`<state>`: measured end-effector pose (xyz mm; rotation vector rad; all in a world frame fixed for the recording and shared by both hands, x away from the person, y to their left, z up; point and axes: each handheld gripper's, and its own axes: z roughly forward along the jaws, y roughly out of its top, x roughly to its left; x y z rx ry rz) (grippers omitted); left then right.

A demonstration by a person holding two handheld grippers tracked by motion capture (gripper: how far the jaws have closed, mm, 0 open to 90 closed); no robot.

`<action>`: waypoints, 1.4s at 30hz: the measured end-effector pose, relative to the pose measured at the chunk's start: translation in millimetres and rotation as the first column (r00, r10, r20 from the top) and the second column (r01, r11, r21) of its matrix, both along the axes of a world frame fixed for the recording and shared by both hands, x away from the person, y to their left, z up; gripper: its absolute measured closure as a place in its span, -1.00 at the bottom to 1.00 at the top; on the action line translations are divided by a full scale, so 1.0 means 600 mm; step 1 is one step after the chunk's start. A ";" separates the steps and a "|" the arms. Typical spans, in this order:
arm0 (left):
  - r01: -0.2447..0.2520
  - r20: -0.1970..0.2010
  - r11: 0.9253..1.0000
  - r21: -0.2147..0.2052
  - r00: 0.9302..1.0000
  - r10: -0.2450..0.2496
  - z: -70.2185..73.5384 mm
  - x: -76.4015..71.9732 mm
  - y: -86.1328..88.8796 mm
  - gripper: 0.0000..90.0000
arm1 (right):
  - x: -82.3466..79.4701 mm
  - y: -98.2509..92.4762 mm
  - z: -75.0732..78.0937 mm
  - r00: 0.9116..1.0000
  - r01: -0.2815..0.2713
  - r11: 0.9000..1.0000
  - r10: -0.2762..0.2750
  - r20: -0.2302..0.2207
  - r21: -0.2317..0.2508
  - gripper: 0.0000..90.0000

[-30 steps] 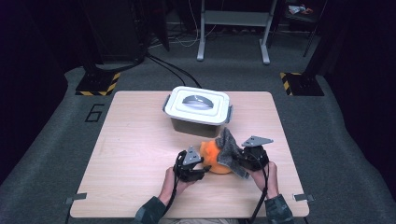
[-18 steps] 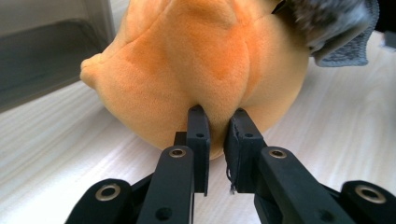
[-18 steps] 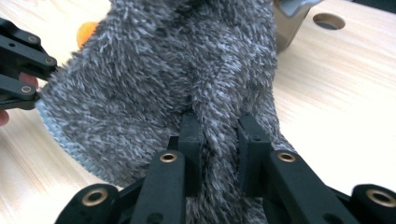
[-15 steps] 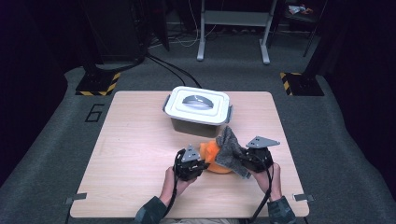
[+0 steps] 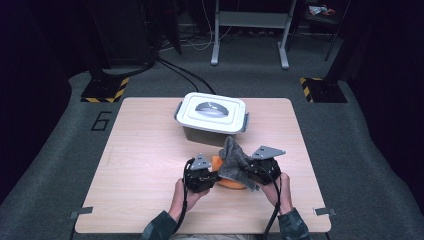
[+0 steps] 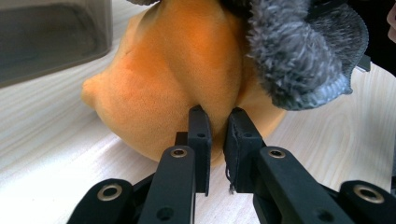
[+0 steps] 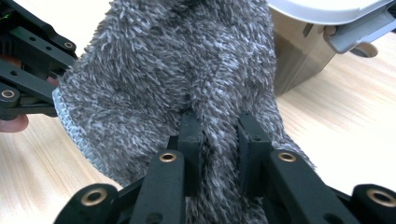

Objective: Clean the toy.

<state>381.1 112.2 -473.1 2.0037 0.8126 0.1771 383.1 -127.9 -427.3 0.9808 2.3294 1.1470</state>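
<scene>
Floor marking "6" [image 5: 101, 121]; left gripper [image 6: 217, 116] pinching orange cloth [image 6: 173, 70], right gripper [image 7: 219, 123] clamping grey sock [image 7: 187, 70]

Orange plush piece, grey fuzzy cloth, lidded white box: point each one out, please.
orange plush piece [image 6: 177, 79], left gripper view, on its broad front face.
grey fuzzy cloth [image 7: 187, 70], right gripper view, on the pile above the jaws.
lidded white box [image 5: 212, 111], high view, on the lid's top.

obstacle: lidded box [image 5: 212, 119] just beyond the 2 tools, near the far edge | free: surface [image 5: 140, 165] bare left and right of them | near edge: forearms enter
</scene>
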 end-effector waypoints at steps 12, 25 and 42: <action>-0.023 -0.030 1.000 -0.012 0.999 0.023 -0.007 0.008 0.004 0.81 | 0.002 -0.029 -0.021 0.999 0.050 0.999 -0.050 -0.016 -0.005 0.66; -0.022 -0.035 1.000 -0.018 0.999 0.021 -0.010 0.003 0.008 0.81 | 0.002 -0.060 -0.057 0.991 0.112 0.993 -0.114 -0.065 -0.025 0.66; -0.034 -0.025 0.999 -0.022 0.999 0.033 -0.012 0.006 0.013 0.81 | 0.025 -0.075 -0.125 0.972 0.160 0.984 -0.170 -0.161 -0.074 0.66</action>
